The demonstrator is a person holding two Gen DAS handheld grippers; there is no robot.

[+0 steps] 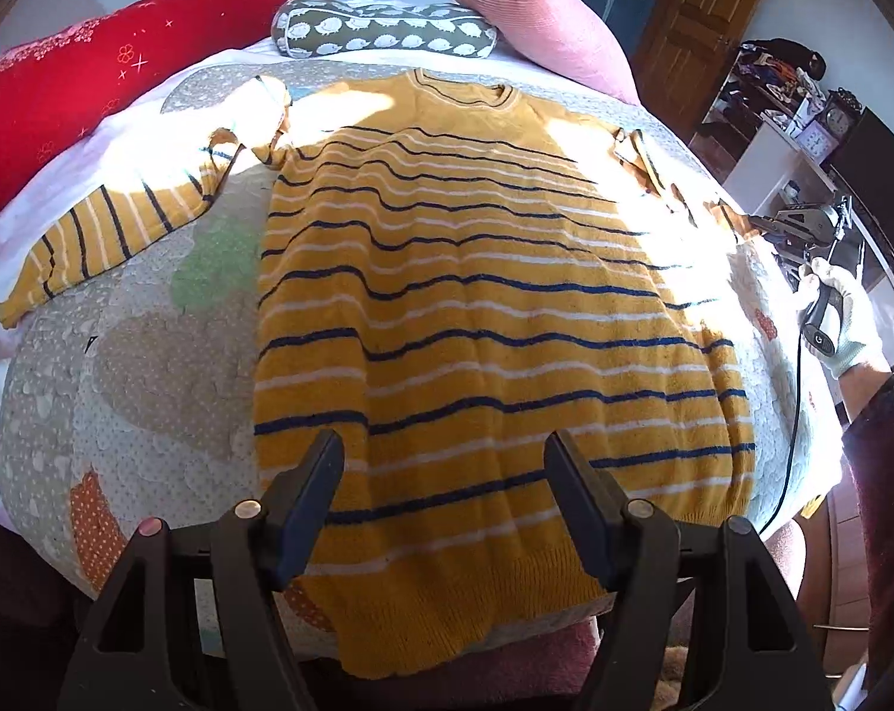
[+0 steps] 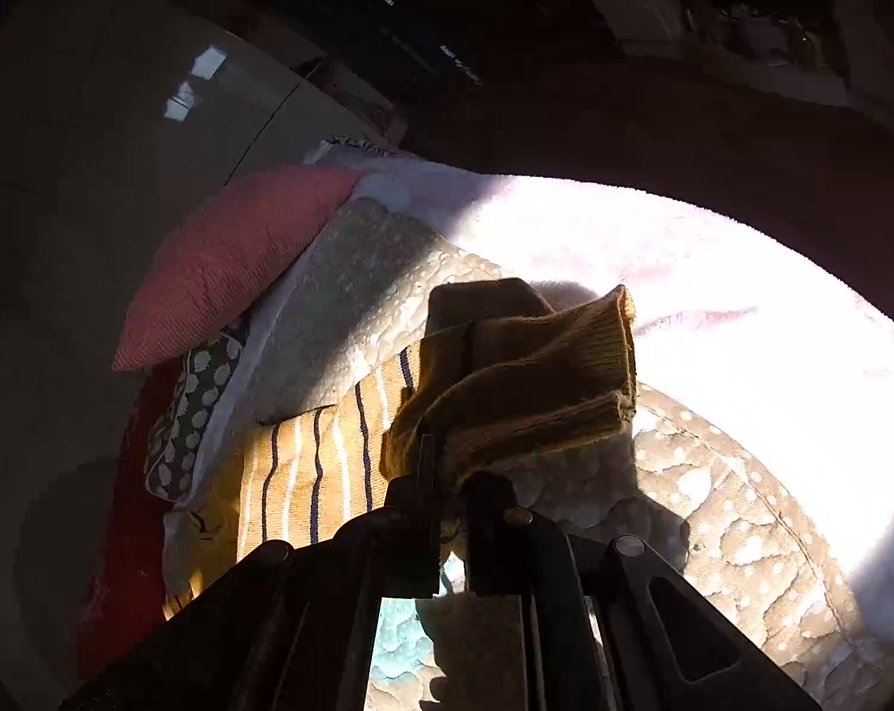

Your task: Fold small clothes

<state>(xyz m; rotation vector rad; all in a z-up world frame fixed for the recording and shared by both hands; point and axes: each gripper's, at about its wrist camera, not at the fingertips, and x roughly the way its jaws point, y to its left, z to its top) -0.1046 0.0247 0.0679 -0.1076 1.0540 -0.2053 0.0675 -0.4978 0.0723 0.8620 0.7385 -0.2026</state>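
Observation:
A yellow sweater (image 1: 482,308) with blue and white stripes lies flat on a quilted mat (image 1: 150,367), neck at the far side, hem near me. Its left sleeve (image 1: 109,231) lies spread out to the left. My left gripper (image 1: 444,462) is open and empty, hovering over the hem. My right gripper (image 1: 760,225) is at the sweater's far right, shut on the right sleeve's cuff. In the right wrist view the gripper (image 2: 449,474) pinches the ribbed yellow cuff (image 2: 535,379), which is bunched and lifted above the mat (image 2: 743,533).
A red blanket (image 1: 61,95), a grey patterned bolster (image 1: 381,32) and a pink cushion (image 1: 535,18) lie beyond the sweater. A wooden door (image 1: 695,18) and a cluttered shelf (image 1: 796,112) stand at the right. Strong sunlight washes out parts of the bed.

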